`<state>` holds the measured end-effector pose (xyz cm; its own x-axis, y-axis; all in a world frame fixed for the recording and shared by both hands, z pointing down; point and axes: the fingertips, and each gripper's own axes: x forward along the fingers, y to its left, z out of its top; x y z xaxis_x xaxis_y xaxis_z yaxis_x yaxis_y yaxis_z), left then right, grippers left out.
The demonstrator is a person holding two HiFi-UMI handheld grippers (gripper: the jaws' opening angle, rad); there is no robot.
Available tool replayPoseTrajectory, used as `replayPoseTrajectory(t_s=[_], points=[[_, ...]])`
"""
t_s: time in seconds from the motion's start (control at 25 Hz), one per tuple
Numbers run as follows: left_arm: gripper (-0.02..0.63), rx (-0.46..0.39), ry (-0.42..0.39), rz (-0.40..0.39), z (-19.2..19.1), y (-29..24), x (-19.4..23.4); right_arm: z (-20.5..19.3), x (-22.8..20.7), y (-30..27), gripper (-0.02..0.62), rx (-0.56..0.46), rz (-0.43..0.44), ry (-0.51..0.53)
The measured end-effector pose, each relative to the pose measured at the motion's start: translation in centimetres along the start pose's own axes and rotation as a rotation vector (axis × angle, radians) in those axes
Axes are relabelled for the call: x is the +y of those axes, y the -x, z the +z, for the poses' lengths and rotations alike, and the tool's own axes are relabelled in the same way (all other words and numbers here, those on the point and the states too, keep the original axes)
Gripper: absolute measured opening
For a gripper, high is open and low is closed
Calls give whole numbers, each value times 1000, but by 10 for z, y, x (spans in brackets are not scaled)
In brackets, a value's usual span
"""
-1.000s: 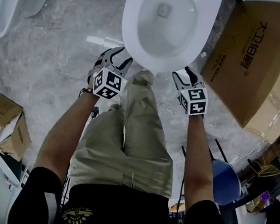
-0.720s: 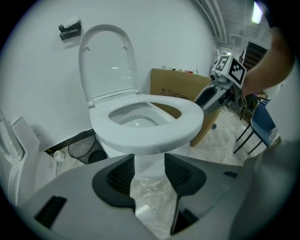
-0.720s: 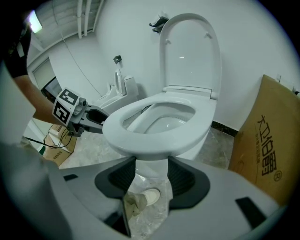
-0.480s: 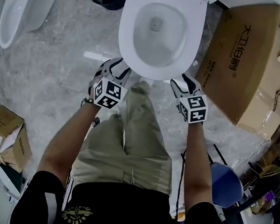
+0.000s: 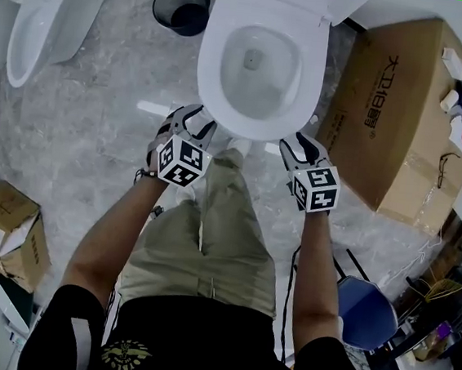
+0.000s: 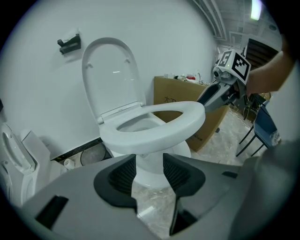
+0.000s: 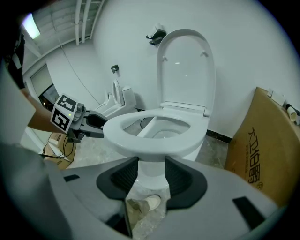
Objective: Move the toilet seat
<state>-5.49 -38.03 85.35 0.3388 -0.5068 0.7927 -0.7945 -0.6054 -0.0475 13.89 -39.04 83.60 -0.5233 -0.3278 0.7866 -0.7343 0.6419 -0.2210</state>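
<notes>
The white toilet seat [image 5: 214,71] is tilted up off the bowl at its front, and the lid [image 6: 112,70] stands upright behind it. My left gripper [image 5: 195,119] is at the seat's front left edge and my right gripper [image 5: 298,143] at its front right edge. Seen from the left gripper view, the right gripper [image 6: 206,101] touches the underside of the seat [image 6: 154,131]. The left gripper [image 7: 96,126] meets the rim [image 7: 150,145] in the same way. Both stand open, only the pedestal showing between the jaws. The right jaws have just been closing a little.
A big cardboard box [image 5: 402,116] stands right of the toilet, and a black bin [image 5: 181,6] at the back left. A second toilet [image 5: 27,19] is at far left, a small carton [image 5: 5,230] at lower left, a blue chair [image 5: 366,305] at lower right.
Both grippers have stayed at the seat's front rim and risen with it. The head view has drawn back, so the bin and the lid's hinge now show.
</notes>
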Motion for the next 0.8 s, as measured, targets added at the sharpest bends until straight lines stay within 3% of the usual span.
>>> replayPoseTrajectory(t_s=[0.36,0.8], points=[[193,-15,50,18,53,28,23,59,-9,35,209,-30,23,64],[193,7,37,65,117,51,57,136,-25,68,215,-51,-8,125]])
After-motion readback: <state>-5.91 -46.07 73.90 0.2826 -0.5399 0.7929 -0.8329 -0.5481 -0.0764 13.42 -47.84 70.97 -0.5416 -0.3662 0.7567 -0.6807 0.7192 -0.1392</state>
